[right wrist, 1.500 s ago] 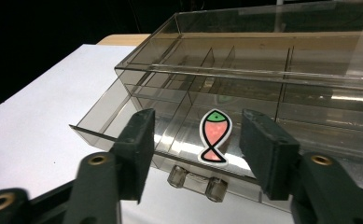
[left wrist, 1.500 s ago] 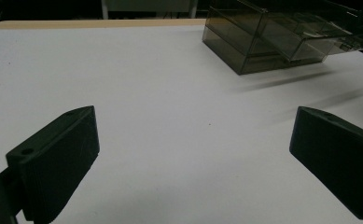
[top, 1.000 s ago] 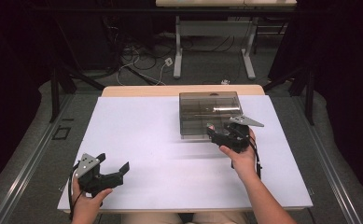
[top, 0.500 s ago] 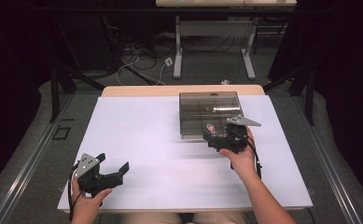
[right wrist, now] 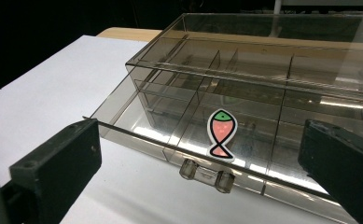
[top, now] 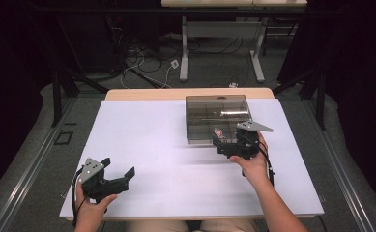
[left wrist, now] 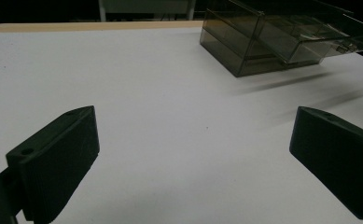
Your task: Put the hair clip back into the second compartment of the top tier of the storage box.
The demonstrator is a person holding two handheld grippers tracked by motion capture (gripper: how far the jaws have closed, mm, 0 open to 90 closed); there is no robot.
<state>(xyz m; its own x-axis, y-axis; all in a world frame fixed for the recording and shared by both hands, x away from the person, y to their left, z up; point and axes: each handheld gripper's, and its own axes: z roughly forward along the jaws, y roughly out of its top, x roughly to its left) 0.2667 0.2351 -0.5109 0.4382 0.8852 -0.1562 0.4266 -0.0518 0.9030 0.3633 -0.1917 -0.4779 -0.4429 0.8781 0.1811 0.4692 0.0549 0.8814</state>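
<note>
1. The right gripper's (top: 224,145) fingers (right wrist: 53,165) have just been opening and stand wide apart, nothing between them, just before the box; the left gripper's (top: 120,175) fingers (left wrist: 53,158) are apart too, well away from it.
2. White surface (top: 147,145) under the box.
3. Smoky clear drawer box (top: 217,116), lower drawer (right wrist: 179,135) pulled out.
4. Fish sticker (right wrist: 221,133) on the drawer front, above its handle (right wrist: 206,175).

The high view looked forward and down over the whole table (top: 142,145) from the person's side. The left gripper view sat low, facing across the table toward the distant box (left wrist: 272,42). The right gripper view faced that box (right wrist: 244,93) from close range, shared by all three.
</note>
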